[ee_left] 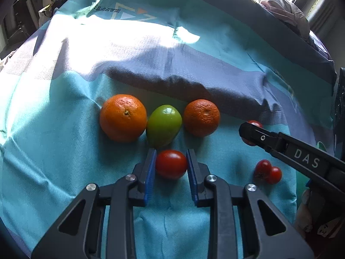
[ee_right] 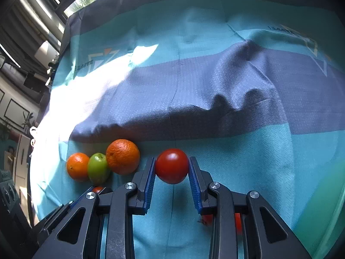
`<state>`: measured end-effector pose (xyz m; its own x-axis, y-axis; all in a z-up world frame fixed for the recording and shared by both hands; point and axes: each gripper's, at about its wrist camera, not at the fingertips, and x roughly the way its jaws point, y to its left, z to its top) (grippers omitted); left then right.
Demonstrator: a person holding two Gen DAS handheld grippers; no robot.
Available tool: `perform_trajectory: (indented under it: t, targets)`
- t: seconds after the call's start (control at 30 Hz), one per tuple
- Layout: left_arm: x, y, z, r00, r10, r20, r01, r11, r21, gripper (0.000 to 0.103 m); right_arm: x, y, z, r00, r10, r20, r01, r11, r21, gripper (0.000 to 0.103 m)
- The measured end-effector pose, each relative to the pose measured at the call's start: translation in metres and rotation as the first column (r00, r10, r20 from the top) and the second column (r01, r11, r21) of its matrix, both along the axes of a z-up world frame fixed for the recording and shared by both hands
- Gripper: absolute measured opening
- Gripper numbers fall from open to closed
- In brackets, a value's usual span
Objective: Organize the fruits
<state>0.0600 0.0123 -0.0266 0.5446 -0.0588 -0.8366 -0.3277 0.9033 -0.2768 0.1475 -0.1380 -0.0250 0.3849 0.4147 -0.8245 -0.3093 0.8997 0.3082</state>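
On the teal cloth [ee_left: 54,151], a large orange [ee_left: 123,117], a green fruit [ee_left: 163,125] and a smaller orange [ee_left: 201,117] lie in a row. My left gripper [ee_left: 171,164] is shut on a red tomato [ee_left: 171,164] just in front of the green fruit. My right gripper [ee_right: 171,166] is shut on another red tomato [ee_right: 171,165], held a little above the cloth; it shows at the right of the left wrist view [ee_left: 251,132]. Two small tomatoes [ee_left: 267,171] lie together at the right.
The cloth has a grey band with a raised fold [ee_left: 194,82] behind the fruit row. Sunlight falls on the far left. A window and clutter stand beyond the cloth's edges. A dark object [ee_left: 339,99] stands at the right edge.
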Motion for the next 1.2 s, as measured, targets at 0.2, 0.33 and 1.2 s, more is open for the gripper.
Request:
perform_trajectory:
  t: [0.2,0.33,1.2]
  targets:
    - [-0.022,0.001,0.026,0.995,-0.010,0.097,0.013,1.000,-0.026,0.028,-0.030,-0.023,0.030,0.997,-0.041,0.064,0.037,0.997,0.061,0.032]
    - [-0.034,0.010,0.040,0.988,-0.030,0.153,0.043,0.996,-0.080,0.028,-0.055,-0.046,0.047,0.990,-0.088,0.107,0.076,0.990,0.119,0.032]
    - [-0.072,-0.058,0.105,0.927,-0.176,0.332,0.163,0.984,0.066,0.028,-0.127,-0.107,0.091,0.903,-0.238,0.357,0.215,0.971,0.104,0.032]
